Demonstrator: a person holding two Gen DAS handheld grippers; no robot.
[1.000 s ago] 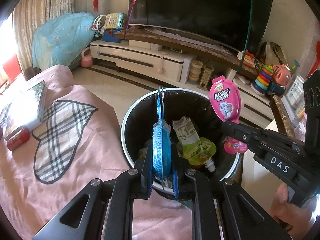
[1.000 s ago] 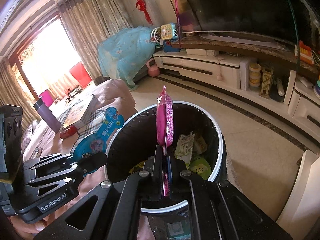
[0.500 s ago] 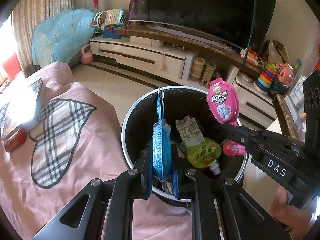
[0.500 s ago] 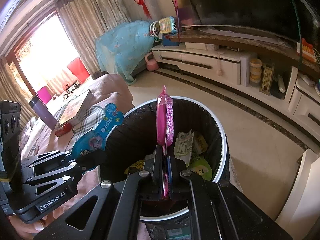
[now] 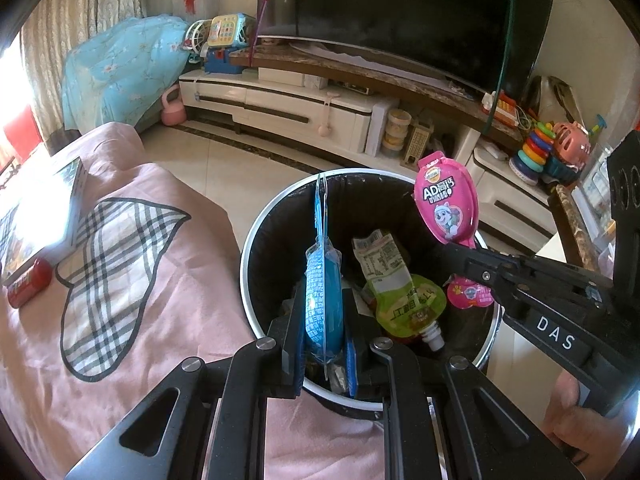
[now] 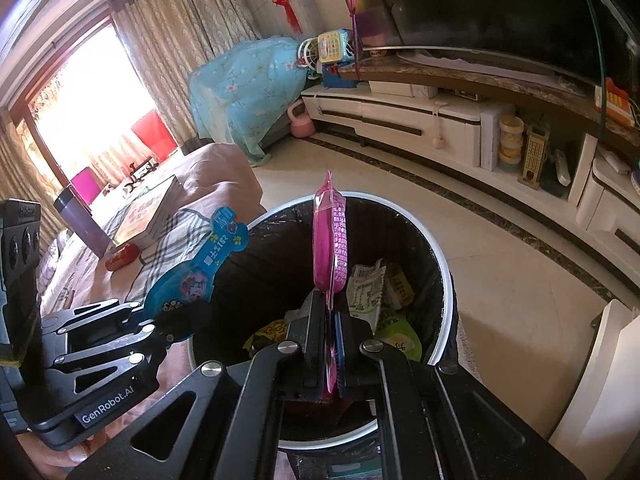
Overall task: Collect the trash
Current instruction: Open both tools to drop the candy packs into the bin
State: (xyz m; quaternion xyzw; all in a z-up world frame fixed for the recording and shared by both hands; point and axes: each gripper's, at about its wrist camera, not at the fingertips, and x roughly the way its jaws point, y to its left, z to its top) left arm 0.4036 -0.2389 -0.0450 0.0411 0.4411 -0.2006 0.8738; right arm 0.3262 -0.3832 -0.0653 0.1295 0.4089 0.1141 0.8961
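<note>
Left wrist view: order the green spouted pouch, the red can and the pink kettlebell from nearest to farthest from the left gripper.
1. Green spouted pouch, in the bin just right of the left gripper.
2. Red can, far left on the pink cover, beside the book.
3. Pink kettlebell, on the floor across the room, by the TV cabinet.

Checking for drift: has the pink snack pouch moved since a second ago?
No. The pink snack pouch keeps its place above the black trash bin's white rim.
</note>
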